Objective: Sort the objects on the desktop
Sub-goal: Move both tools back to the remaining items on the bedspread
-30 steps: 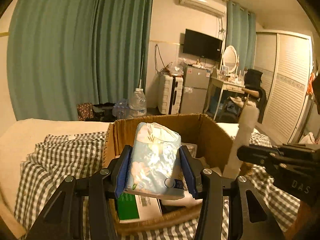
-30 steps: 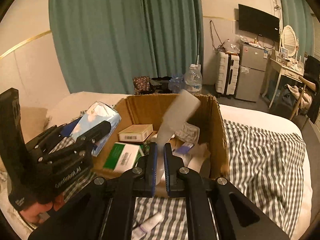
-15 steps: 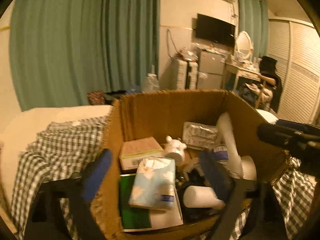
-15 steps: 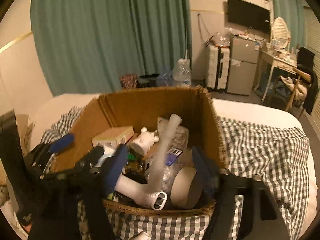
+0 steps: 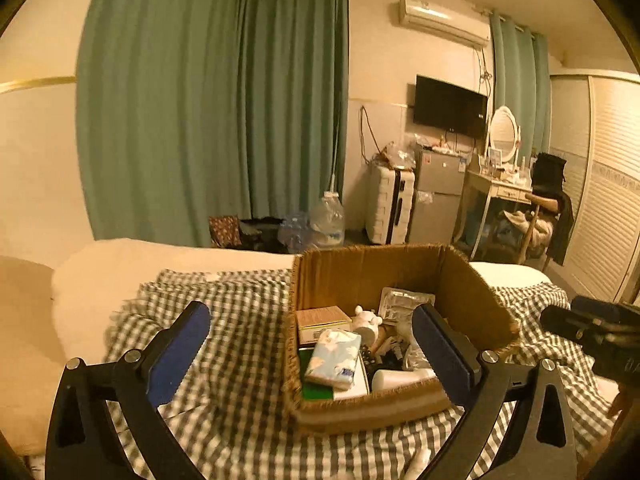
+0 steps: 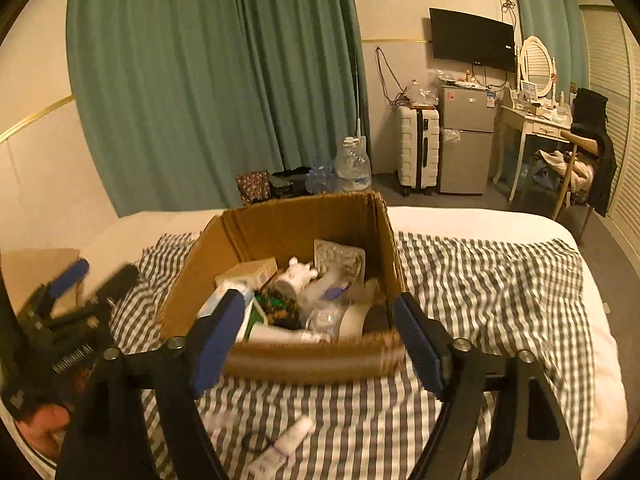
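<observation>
Cardboard box (image 5: pixel 472 300) is sitting crammed with a tissue pack (image 5: pixel 334 358); we are opening left gripper (image 5: pixel 316 344) and right gripper (image 6: pixel 320 332) wide, both empty.

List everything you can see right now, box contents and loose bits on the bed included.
brown cardboard box: one, on the checked blanket
grey-and-white checked blanket: one, spread over the bed
pale blue floral tissue pack: one, in the box, near its front
tan flat carton: one, in the box, left rear
small white figurine: one, in the box, middle
white tube: one, lying in the box, front
small white tube: one, loose on the blanket in front of the box
green curtains: behind the bed
white suitcase: one, by the far wall
left gripper: black with blue pads, jaws opening, empty
right gripper: same, jaws opening, empty
</observation>
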`<action>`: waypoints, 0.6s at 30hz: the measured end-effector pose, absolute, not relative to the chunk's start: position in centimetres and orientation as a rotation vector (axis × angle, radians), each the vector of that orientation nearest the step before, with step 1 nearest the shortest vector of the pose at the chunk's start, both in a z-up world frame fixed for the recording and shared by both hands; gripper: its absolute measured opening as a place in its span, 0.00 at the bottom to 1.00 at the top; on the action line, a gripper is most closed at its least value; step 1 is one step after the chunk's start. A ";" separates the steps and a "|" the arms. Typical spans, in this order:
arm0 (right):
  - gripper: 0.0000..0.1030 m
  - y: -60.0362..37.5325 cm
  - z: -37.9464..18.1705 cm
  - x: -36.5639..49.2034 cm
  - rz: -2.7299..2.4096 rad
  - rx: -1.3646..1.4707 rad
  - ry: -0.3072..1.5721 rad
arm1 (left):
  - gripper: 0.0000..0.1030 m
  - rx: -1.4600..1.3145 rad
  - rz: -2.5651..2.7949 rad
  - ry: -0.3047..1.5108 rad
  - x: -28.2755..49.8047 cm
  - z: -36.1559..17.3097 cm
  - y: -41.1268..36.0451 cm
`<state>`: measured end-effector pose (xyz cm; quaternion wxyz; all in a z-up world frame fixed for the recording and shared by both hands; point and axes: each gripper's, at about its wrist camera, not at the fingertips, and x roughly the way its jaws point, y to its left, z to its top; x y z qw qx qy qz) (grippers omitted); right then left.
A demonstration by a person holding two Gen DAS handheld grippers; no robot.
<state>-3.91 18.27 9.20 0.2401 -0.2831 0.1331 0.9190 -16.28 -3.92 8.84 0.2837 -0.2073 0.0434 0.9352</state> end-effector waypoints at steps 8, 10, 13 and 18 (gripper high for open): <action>0.80 13.8 9.2 -0.9 2.533 -0.812 0.311 | 1.00 -0.549 2.510 0.151 -12.4 8.2 -9.0; 0.80 13.2 8.4 -0.4 2.536 -0.827 0.307 | 1.00 -0.581 2.512 0.163 -11.9 6.8 -9.8; 0.80 12.4 6.5 -0.1 2.529 -0.864 0.312 | 1.00 -0.638 2.492 0.183 -11.4 4.0 -10.5; 0.80 11.3 1.7 -0.4 2.514 -0.947 0.325 | 1.00 -0.726 2.450 0.251 -10.8 -1.7 -10.2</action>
